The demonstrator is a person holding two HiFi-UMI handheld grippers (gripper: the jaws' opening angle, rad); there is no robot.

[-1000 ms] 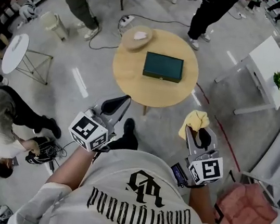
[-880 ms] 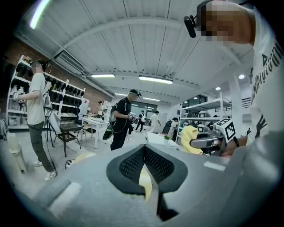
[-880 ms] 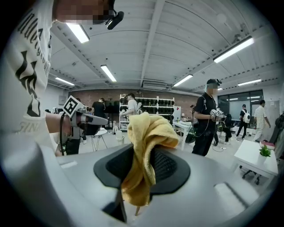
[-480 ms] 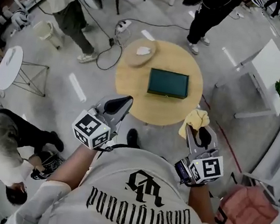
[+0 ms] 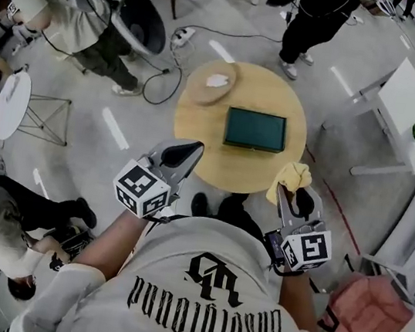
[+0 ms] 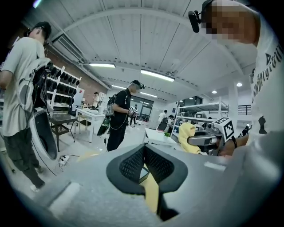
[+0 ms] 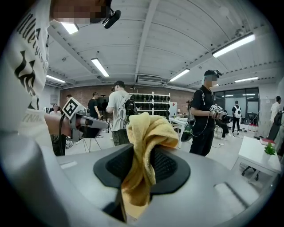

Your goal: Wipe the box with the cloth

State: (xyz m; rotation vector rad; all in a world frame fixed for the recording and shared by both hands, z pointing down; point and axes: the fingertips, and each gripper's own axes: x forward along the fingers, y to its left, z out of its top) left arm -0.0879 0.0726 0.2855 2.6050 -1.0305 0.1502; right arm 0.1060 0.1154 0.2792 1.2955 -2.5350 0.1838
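Note:
A dark green box (image 5: 255, 129) lies flat on the round wooden table (image 5: 273, 94). A yellow cloth (image 5: 288, 181) (image 7: 144, 146) is pinched in my right gripper (image 5: 291, 192), which hovers off the table's near right edge. In the right gripper view the cloth bunches up above the jaws and hangs down between them. My left gripper (image 5: 186, 152) is shut with nothing in it, its tips at the table's near left edge. The left gripper view shows the dark pads pressed together, with the right gripper and the cloth (image 6: 188, 137) off to the right.
A shallow wooden bowl (image 5: 212, 83) with something pale in it sits at the table's far left. Several people stand or crouch around. Cables (image 5: 182, 40) trail on the floor beyond the table. A white side table (image 5: 13, 95) stands left, a white desk (image 5: 408, 107) right, a pink cushion (image 5: 365, 318) near right.
The table and box have drawn nearer to both grippers over the second. The left gripper now reaches the table's near edge. The cloth stays pinched in the right gripper.

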